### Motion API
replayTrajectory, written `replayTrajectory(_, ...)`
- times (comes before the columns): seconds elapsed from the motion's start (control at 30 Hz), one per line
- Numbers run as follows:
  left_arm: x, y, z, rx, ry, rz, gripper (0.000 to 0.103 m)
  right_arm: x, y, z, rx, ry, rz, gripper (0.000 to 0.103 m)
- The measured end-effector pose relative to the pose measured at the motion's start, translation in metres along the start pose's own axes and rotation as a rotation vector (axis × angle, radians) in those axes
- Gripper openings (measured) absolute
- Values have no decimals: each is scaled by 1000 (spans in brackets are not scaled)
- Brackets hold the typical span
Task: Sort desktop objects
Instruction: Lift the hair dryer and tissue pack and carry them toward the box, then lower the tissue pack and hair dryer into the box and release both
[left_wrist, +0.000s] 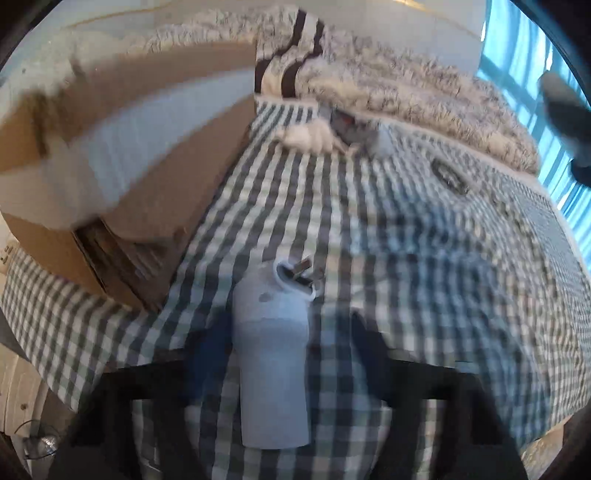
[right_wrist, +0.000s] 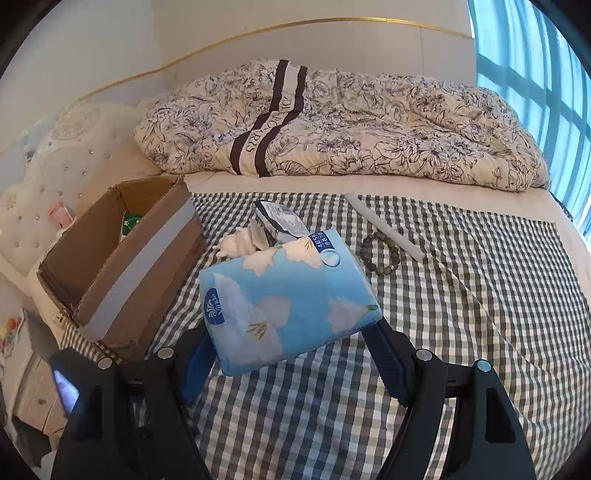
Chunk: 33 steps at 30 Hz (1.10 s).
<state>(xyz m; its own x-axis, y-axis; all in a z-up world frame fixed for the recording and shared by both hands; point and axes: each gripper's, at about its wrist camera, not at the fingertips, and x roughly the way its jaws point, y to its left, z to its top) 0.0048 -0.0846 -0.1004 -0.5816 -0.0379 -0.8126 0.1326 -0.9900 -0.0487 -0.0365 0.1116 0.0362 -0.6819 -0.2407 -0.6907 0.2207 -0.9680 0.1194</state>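
Note:
In the blurred left wrist view, my left gripper is shut on a white plug-in charger whose metal prongs point forward over the checked cloth. In the right wrist view, my right gripper is shut on a blue tissue pack, lifted and tilted above the cloth. An open cardboard box with grey tape stands to the left, and something green lies inside it. The box fills the left of the left wrist view, close ahead of the charger.
On the cloth beyond the pack lie a white figurine, a printed packet, a bead bracelet and a long white stick. A floral quilt covers the far side of the bed. A window is at right.

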Motion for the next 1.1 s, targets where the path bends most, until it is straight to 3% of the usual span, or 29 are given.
replayTrajectory(0.33,-19,-10,-1,30,-25,-34,44,-5,1,-2,1,-6,1,75)
replayTrajectory(0.67,-97,-35,47,70,-203,-125,44,-26,7,13,-12,-48,-1,75)
replayTrajectory(0.87,-123,11,105,-59,-261,-60,44,-25,39,50,-55,-74,39,75)
replayTrajectory(1.1,-128,92,143,-171,-306,47,44,12,138,101,-171,-37,222,75)
